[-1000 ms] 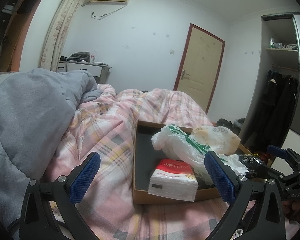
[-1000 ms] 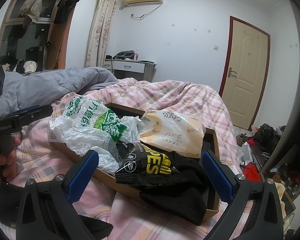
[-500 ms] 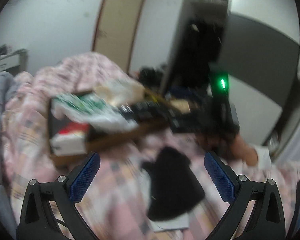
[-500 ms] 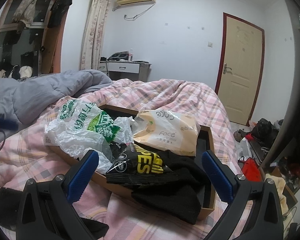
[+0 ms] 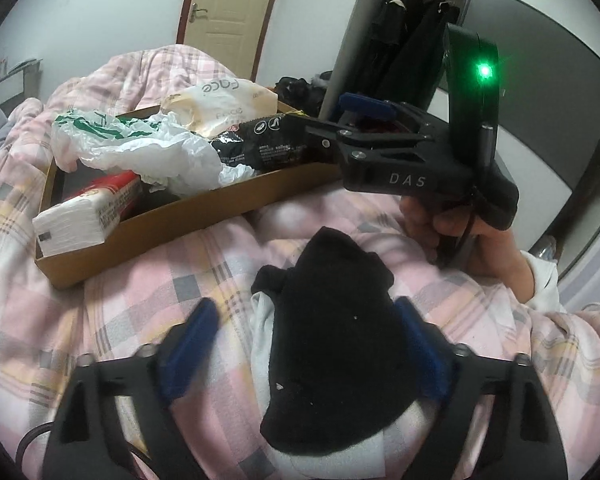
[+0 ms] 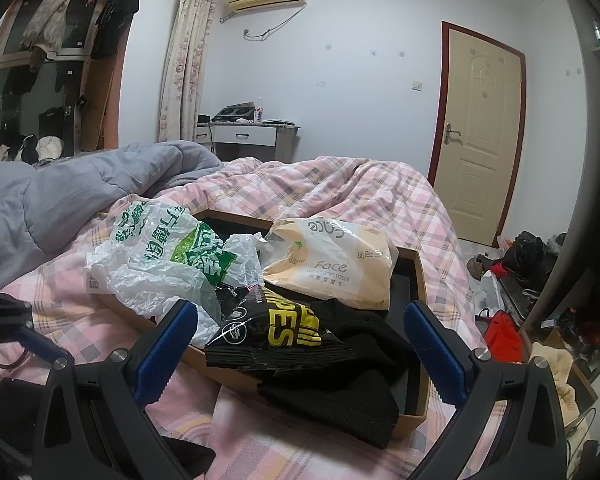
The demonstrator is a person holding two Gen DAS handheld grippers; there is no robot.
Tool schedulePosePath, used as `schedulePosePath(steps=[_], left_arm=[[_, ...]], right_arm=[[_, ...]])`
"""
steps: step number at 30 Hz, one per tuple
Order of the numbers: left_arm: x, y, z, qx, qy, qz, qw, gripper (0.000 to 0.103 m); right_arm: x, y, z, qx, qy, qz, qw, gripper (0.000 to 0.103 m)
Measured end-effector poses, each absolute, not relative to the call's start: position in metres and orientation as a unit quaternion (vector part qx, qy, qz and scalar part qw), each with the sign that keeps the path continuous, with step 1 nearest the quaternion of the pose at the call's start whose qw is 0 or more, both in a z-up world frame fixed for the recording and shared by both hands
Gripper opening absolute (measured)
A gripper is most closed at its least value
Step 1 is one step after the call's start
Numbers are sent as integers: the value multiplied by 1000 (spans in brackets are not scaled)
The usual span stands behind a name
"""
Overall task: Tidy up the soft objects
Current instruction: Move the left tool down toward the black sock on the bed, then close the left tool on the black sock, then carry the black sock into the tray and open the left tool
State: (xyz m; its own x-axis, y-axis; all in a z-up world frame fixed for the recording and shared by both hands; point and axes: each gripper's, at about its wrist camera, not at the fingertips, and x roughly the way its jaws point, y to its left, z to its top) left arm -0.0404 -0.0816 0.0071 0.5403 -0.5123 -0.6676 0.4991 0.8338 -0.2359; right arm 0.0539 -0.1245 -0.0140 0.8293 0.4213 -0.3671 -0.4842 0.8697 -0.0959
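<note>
A black sock (image 5: 336, 344) lies on the pink plaid quilt over something white. My left gripper (image 5: 304, 340) is open, its jaws on either side of the sock. A brown cardboard tray (image 5: 172, 220) holds a white-green plastic bag (image 5: 140, 148), a red-white tissue pack (image 5: 88, 212), a beige Face tissue pack (image 6: 336, 264), a black-yellow wipes pack (image 6: 280, 336) and a black knit cloth (image 6: 340, 396). My right gripper (image 6: 300, 344) is open and empty, just in front of the tray's near edge (image 6: 414, 412); it also shows in the left wrist view (image 5: 364, 112).
A grey duvet (image 6: 72, 200) is bunched at the left of the bed. A closed door (image 6: 476, 136) and a wardrobe with dark clothes (image 5: 404, 40) stand beyond. Clutter lies on the floor (image 6: 520, 264) right of the bed.
My left gripper has swung right and down from the tray to straddle the black sock on the quilt. My right gripper has stayed open in front of the tray.
</note>
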Motion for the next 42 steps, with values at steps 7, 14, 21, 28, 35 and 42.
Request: schedulePosePath(steps=[7,14,21,28,35,42], left_arm=[[-37,-80,5,0,381,-276,883,41],[-39,-73,17,-10,349,-276,895,17],[-44,-58,36,-26,297,-261,918,13],[-47,-41,54,-56,250,-251,934,13],[-56,-36,85,-47,180,-214,959,13],[-31,-39,111,-20,153,-155,976,13]], right_arm=[[54,-124,-14,-92,170,238,952,102],[54,-125,-14,-93,170,237,952,102],[54,-125,-14,-93,170,237,952,102],[54,-125,-14,-93,170,237,952,102],[54,-125,-14,-92,170,237,952,102],[54,-125,-16,-94,173,235,952,102]])
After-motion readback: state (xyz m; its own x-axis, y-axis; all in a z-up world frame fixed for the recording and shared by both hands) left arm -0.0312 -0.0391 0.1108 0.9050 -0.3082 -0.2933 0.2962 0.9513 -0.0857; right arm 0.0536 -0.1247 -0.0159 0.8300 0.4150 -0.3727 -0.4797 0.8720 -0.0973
